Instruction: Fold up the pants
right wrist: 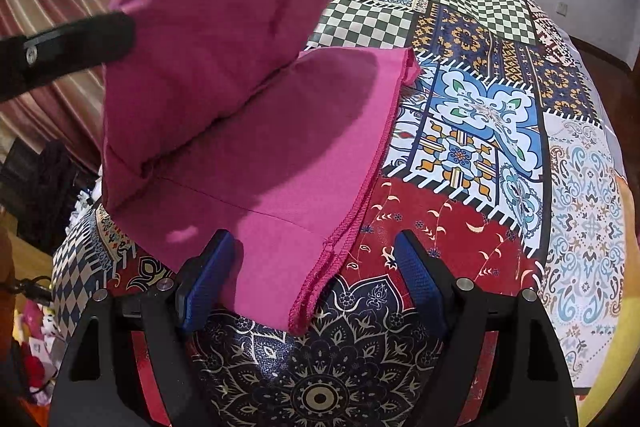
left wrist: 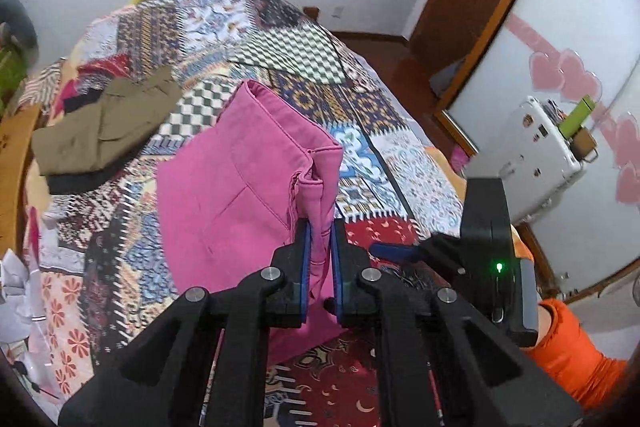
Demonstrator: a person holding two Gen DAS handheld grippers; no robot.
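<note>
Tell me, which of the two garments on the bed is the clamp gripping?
The pink pants: the left gripper is shut on their edge. The olive garment lies untouched farther back on the patchwork bedspread.

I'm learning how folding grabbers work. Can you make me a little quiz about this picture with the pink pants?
1. True or false: the left gripper is pinching the pink pants.
2. Which gripper has its jaws apart? A) left B) right
3. What lies on the patchwork bedspread beyond the pink pants?

Key:
1. True; the raised part hangs from it.
2. B; the right gripper sits open around the pants' hem edge without pressing it.
3. Olive-brown folded clothes.
</note>
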